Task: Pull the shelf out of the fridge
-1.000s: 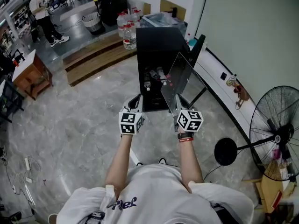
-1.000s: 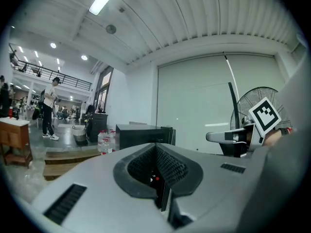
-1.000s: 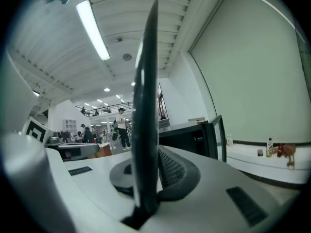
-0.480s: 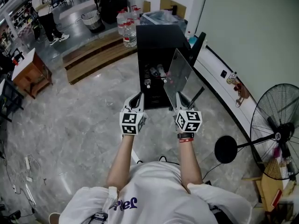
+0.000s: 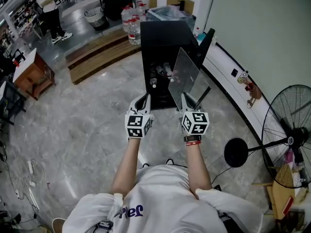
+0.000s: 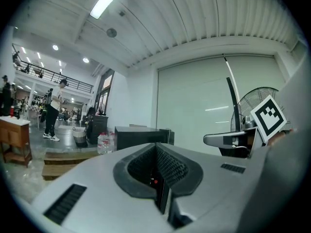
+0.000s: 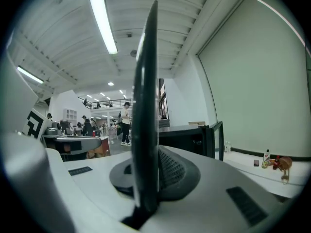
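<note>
Gripping the near edge of the clear rectangular glass shelf [image 5: 185, 75], the right hand-held gripper [image 5: 187, 101] has its jaws clamped on the pane. In the right gripper view the shelf [image 7: 146, 96] stands edge-on between the ribbed black pads [image 7: 171, 170], which press on both of its faces. The shelf is held in the air in front of the black compact fridge [image 5: 163, 39], steeply tilted with its far edge raised, and it touches neither the cabinet nor the grey marble-pattern floor [image 5: 82, 115]. The black fridge door [image 5: 206, 44] is swung open on the right side. Bottles [image 5: 159, 73] are visible in the fridge interior behind the pane. The left hand-held gripper [image 5: 142, 102] hangs just beside the right one at the same height; in the left gripper view its jaws [image 6: 158, 178] are pressed together with nothing between them. 1 black pedestal fan [image 5: 287, 139] stands well apart at the right
</note>
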Demonstrator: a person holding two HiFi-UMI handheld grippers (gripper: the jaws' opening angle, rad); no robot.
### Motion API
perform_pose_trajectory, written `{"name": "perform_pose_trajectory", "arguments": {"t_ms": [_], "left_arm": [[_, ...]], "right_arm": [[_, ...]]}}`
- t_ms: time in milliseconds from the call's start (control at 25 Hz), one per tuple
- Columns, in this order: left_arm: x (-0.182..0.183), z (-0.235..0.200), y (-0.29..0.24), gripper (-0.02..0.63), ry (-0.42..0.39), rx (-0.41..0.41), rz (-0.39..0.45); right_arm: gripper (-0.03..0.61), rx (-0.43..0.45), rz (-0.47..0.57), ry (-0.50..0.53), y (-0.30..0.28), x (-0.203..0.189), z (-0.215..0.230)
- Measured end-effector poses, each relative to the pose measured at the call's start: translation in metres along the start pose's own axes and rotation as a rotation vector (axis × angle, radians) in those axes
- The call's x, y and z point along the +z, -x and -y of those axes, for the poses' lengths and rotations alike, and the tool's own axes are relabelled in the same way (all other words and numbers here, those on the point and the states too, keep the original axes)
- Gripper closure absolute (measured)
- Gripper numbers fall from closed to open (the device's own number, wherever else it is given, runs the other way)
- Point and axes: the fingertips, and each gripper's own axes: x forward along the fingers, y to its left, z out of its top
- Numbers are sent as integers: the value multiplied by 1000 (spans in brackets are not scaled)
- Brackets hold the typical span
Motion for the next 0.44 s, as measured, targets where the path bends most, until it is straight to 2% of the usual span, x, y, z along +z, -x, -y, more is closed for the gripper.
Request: {"name": "perform_pose_trajectory", "arguments": {"t_ms": [440], "left_arm": [[-9, 23, -37, 595, -2, 11, -17]], "right_arm": [[554, 26, 0, -13, -13, -2, 41]]}}
